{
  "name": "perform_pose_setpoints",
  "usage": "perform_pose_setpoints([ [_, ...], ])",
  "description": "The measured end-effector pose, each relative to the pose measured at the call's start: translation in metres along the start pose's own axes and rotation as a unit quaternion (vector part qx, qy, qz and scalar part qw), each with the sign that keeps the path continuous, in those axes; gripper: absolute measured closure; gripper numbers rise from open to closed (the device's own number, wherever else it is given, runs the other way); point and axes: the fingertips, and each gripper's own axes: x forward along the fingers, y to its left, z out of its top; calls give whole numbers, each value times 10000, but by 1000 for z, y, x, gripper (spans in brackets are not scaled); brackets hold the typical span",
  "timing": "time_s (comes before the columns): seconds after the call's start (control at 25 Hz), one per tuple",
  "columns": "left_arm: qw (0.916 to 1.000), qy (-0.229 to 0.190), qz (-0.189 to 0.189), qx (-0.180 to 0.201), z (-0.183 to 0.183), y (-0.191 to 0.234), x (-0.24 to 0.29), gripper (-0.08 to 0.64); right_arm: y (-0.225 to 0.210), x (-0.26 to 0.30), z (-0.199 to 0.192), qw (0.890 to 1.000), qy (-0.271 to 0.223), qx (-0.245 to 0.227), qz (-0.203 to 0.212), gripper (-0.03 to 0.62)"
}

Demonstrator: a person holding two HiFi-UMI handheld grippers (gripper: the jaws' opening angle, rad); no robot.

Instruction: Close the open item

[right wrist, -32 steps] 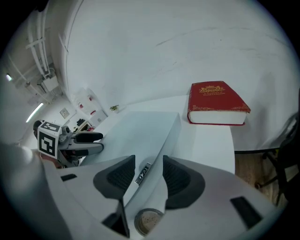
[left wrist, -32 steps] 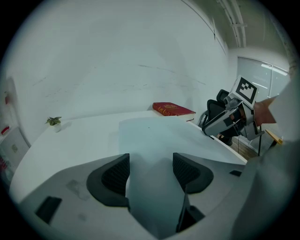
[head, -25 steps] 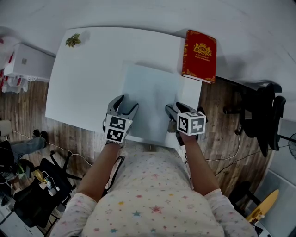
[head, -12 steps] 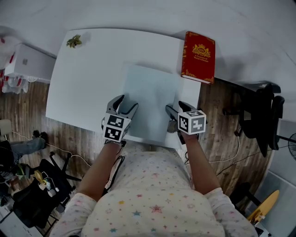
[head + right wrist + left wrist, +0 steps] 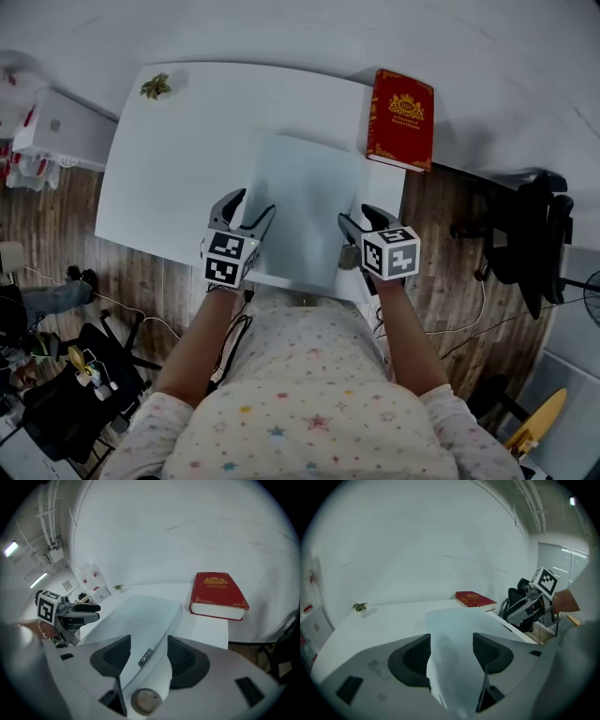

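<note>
Left gripper (image 5: 251,204) has edged a little left and forward; right gripper (image 5: 354,217) has hardly moved. Count: two grippers, one laptop (image 5: 305,202), one book, one plant. Both sets of fingers are spread. The laptop's near-left corner sits in the left gap and its near-right corner in the right gap. Laptop lies flat at the near edge of the table (image 5: 178,159). Beyond it: red book (image 5: 403,117) far right, small plant (image 5: 155,86) at the far-left corner.

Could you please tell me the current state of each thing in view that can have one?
Laptop: lid lying about flat; whether it is fully shut cannot be told.
Red book: closed, lying flat.
Left gripper: jaws apart, over the laptop's near left part, gripping nothing.
Right gripper: jaws apart, over the laptop's near right edge, gripping nothing.
</note>
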Motion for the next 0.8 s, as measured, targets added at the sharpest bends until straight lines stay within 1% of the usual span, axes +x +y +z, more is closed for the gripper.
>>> perform_pose_setpoints([
  [0.28,9997,-213,-140,5,14,-16,-5,287,10,-15,20,9992,-348,-212,18,397],
  [0.52,9985,-468,-264,-105,29,-27,-12,297,17,-28,34,9976,-573,-386,5,476],
  [0.8,9966,-628,-494,-203,41,-38,-20,451,22,-41,44,9950,-809,-582,-85,557],
])
